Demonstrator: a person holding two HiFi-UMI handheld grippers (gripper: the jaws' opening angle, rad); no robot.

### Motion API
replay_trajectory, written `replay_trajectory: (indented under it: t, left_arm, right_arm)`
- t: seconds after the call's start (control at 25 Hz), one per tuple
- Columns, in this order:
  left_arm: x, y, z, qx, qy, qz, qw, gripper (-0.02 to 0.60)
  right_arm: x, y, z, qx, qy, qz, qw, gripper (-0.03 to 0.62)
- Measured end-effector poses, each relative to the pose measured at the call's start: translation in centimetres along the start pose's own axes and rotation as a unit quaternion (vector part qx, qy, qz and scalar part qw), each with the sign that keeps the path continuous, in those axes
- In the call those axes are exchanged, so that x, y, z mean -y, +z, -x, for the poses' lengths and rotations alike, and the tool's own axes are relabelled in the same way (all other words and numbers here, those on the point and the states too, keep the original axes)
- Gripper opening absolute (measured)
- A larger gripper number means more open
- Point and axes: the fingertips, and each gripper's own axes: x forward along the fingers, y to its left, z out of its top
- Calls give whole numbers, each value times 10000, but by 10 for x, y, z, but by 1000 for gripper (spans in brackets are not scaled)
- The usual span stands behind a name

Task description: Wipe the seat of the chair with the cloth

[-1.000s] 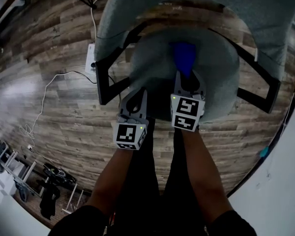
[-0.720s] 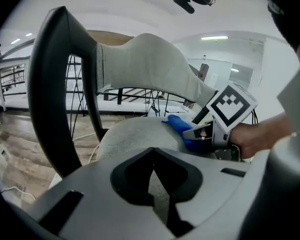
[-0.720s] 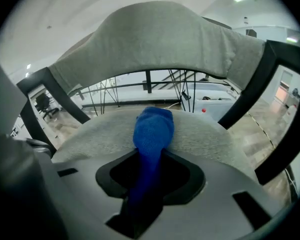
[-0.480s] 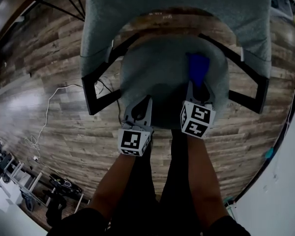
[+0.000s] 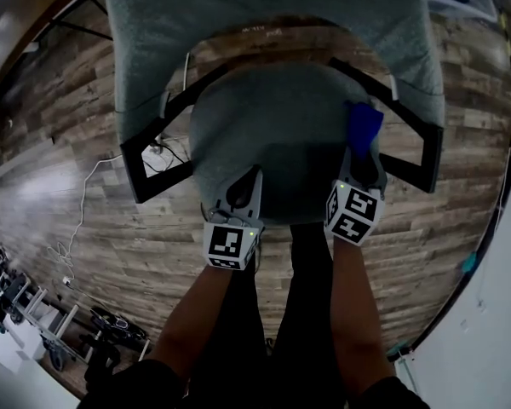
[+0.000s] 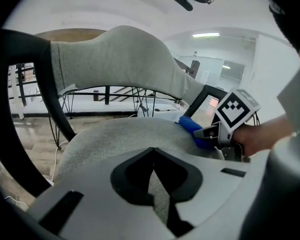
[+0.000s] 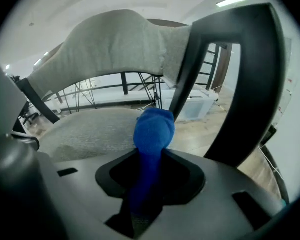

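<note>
Here's the grey upholstered chair (image 5: 264,15) filling the frame from above, standing on a wood-plank floor (image 5: 60,143), backrest at the top and the rounded seat (image 5: 272,135) right under the person. A black armrest (image 5: 413,156) loops out on the right, and that is where the action sits. The left tool (image 5: 254,177) rests at the seat's front edge, jaws pressed together on nothing. My read is that it is parked there to stay clear of the wiping lane, perhaps to steady the chair. The right tool (image 5: 363,153) is clamped on the blue cloth (image 5: 364,126), which pokes out ahead of the jaws as a bunched wad, so fabric rather than plastic meets the upholstery. The cloth is over the seat's right margin, just beside the armrest. Whether it presses on the fabric I cannot tell. Most of the seat lies to its left, so I'd judge a stroke that way is called for.
</note>
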Motion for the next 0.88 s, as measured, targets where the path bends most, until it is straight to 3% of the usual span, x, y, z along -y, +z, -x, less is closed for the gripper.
replay_trajectory:
  t: [0.2, 0.48, 0.88]
  left_arm:
    - [18, -1, -11, -6, 86, 18, 10000, 2]
    - [29, 7, -8, 171, 418, 367, 9983, 2]
    - [3, -10, 34, 291, 675, 655, 9951, 2]
  right_arm:
    - [14, -2, 1, 65, 57, 22, 10000, 120]
    - [9, 10, 10, 320, 389, 254, 9984, 120]
    - [-75, 20, 27, 570, 1211, 793, 9878, 120]
